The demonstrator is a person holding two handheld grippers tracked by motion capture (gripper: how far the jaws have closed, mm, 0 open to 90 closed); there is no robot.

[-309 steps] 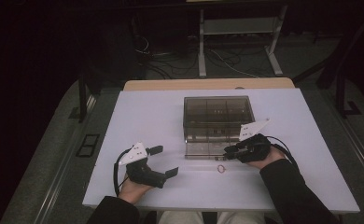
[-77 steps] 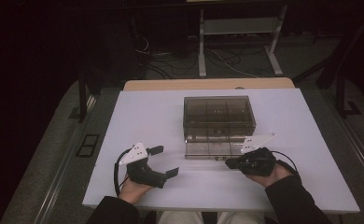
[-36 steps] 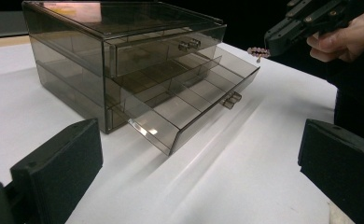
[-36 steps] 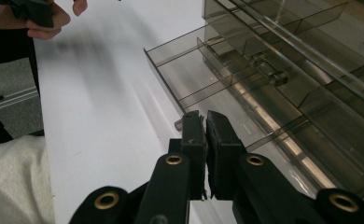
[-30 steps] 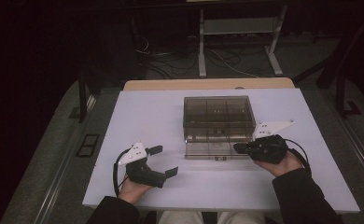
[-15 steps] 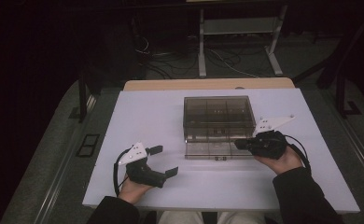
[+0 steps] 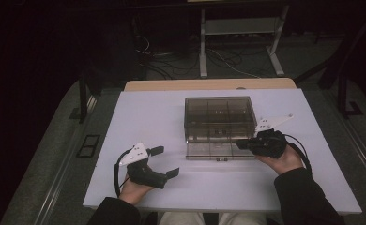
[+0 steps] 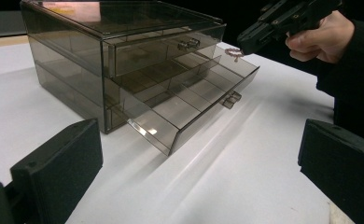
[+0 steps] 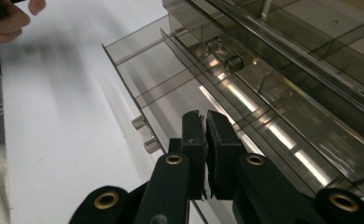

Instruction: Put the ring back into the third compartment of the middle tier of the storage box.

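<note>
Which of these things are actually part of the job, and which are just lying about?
In the job:
- drawer box
- open bottom drawer
- small ring pinched at the right gripper tip, over the drawer
- right hand

Just there:
- left gripper, open, resting on the table
- cables and metal stand behind

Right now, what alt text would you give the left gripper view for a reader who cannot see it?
A smoky transparent drawer box sits on a white table, its lower drawer pulled open. The right gripper hangs above the drawer's far corner with a small ring at its tip. The left gripper jaws stand wide apart in the foreground.
</note>
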